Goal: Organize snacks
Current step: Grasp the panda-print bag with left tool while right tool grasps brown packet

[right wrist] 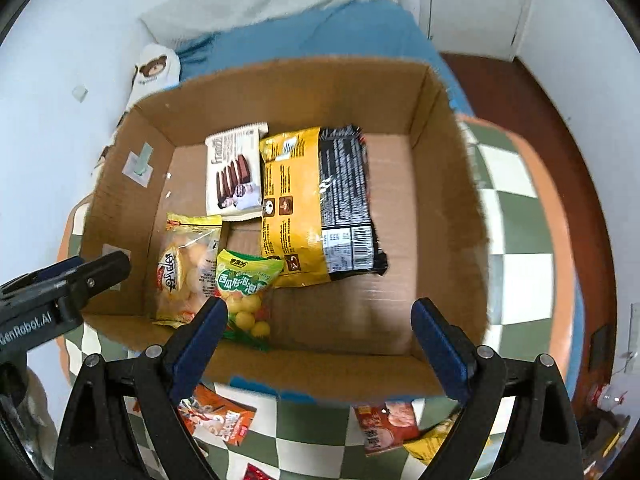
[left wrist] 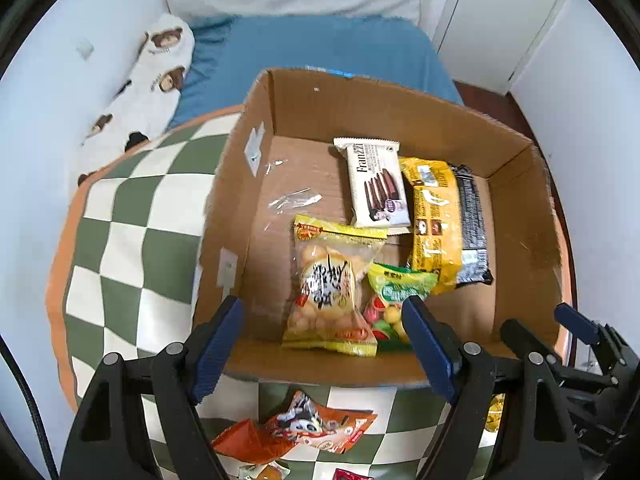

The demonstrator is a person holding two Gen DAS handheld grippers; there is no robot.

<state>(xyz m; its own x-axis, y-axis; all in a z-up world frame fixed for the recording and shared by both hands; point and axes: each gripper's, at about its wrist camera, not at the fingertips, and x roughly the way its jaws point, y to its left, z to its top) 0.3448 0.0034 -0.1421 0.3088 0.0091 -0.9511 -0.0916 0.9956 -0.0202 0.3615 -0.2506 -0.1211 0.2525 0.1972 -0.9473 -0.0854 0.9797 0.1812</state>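
An open cardboard box [left wrist: 320,370] [right wrist: 340,376] stands on a green and white checked cloth [left wrist: 132,240]. On its floor lie a white wafer pack [left wrist: 376,184] [right wrist: 236,172], a yellow pack [left wrist: 434,220] [right wrist: 292,204], a black pack [left wrist: 472,220] [right wrist: 346,196], a clear bag of round puffs [left wrist: 328,284] [right wrist: 184,268] and a green gum bag [left wrist: 396,280] [right wrist: 246,276]. My left gripper [left wrist: 322,300] [right wrist: 92,266] hangs open above the puff bag, holding nothing. To its right, my right gripper [right wrist: 320,304] [left wrist: 538,320] is open and empty over the box's near half.
Loose snacks lie on the cloth in front of the box: orange packets [left wrist: 316,428] [right wrist: 216,416], a red-orange packet [right wrist: 384,424], a yellow one [right wrist: 432,440]. Behind are a blue sheet [left wrist: 320,44], a bear-print pillow [left wrist: 156,76] and white cupboard doors [left wrist: 500,20]. Dark floor [right wrist: 520,92] lies right.
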